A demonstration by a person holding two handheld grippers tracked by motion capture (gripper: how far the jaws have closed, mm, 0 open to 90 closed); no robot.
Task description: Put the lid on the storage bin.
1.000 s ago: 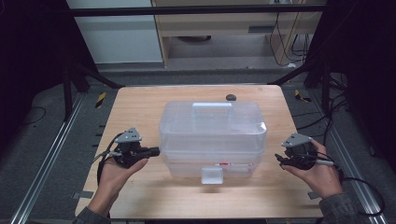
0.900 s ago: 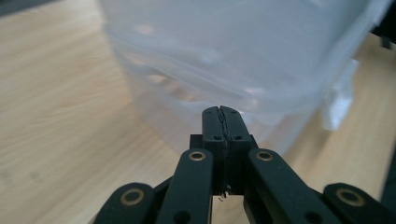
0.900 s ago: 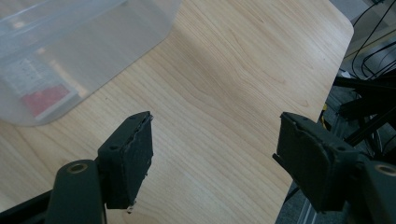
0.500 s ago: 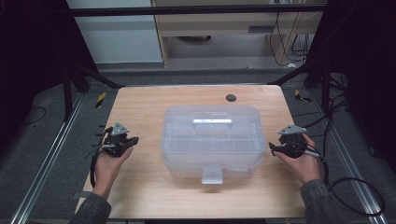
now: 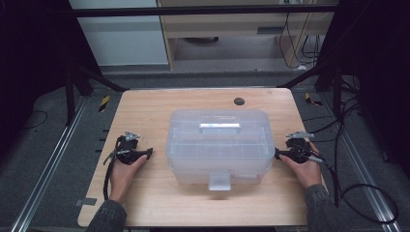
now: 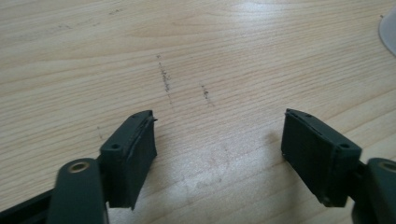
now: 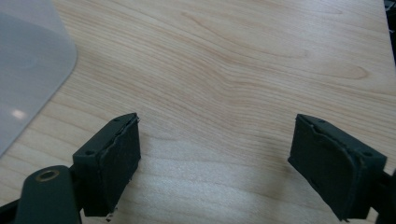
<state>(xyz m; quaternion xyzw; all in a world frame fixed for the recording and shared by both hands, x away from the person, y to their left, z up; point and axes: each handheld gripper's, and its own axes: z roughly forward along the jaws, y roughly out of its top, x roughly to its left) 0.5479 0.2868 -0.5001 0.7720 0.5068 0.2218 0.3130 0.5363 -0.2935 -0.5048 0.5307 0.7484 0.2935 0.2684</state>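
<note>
A clear plastic box (image 5: pixel 218 145) with a lid and a front latch sits in the middle of the wooden table (image 5: pixel 150 111). My left gripper (image 5: pixel 145 153) rests on the table a short way left of the box, jaws wide apart over bare wood (image 6: pixel 219 154). My right gripper (image 5: pixel 279 154) lies at the box's right side, close to its wall, also open with nothing between its jaws (image 7: pixel 215 158). A rounded corner of the box (image 7: pixel 28 65) shows at the left of the right gripper view.
A small dark round hole (image 5: pixel 239 101) marks the table behind the box. Metal rails (image 5: pixel 53 159) run along both sides of the table. Cables (image 5: pixel 367 193) trail over the floor at the right.
The box has come down onto the table from a raised position. Both grippers have let go and drawn outward, away from its sides.
</note>
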